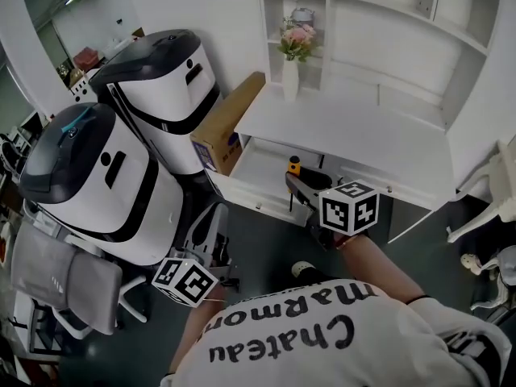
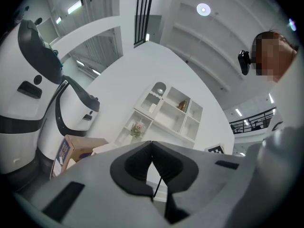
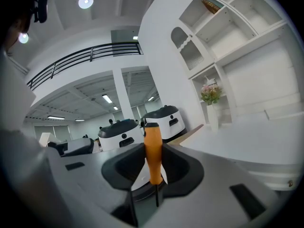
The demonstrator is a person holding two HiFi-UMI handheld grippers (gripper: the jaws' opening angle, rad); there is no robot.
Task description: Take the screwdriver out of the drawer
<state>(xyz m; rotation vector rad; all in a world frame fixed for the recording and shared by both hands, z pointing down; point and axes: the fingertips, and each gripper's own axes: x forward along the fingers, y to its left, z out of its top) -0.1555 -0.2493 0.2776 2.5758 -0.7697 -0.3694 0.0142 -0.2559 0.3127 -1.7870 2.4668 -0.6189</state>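
The right claw [image 1: 299, 186] grips the screwdriver [image 3: 153, 151] above the open drawer [image 1: 254, 164], the left claw [image 2: 152, 167] is closed and empty, and next the screwdriver likely needs carrying clear.

Two white machines with dark lids, one [image 1: 165, 87] behind the other [image 1: 89, 176], stand on the floor [image 1: 266, 252] off the tabletop's [image 1: 355, 131] left edge. A cardboard box [image 1: 226, 127] leans tilted between the rear machine and that edge. White vase [image 1: 290, 79] with pink flowers [image 1: 297, 43] stands upright at the back left corner. White shelf unit [image 1: 387, 22] rises along the back edge, with a small brown item [image 3: 211, 4] in an upper compartment that is too small to identify. Grey office chair [image 1: 68, 285] sits beside the front machine.
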